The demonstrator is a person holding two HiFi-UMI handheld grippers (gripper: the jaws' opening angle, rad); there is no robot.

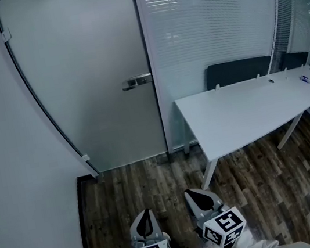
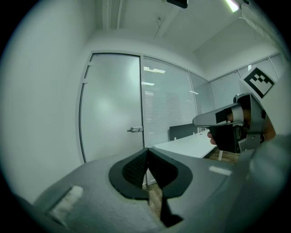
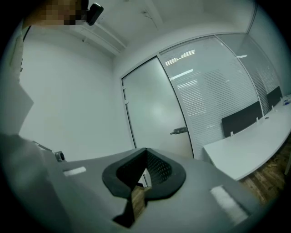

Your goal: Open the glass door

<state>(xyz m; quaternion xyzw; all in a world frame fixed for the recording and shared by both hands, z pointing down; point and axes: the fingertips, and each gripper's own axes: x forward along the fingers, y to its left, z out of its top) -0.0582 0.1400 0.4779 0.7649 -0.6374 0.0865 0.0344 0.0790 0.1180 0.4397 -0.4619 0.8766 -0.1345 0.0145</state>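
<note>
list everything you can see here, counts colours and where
glass door: 1, frosted grey, closed, straight ahead
door handle: 1, silver, on the door's right edge
glass partition: 1, frosted with blinds, right of the door
table: 1, white, against the partition
chairs: 2, dark, behind the table
small item: 1, blue and white, far right of the table, too small to identify
floor: dark wood planks
wall: white, on the left
left gripper: 1, grey, bottom centre, jaws together, empty
right gripper: 1, grey, beside it, jaws together, empty
</note>
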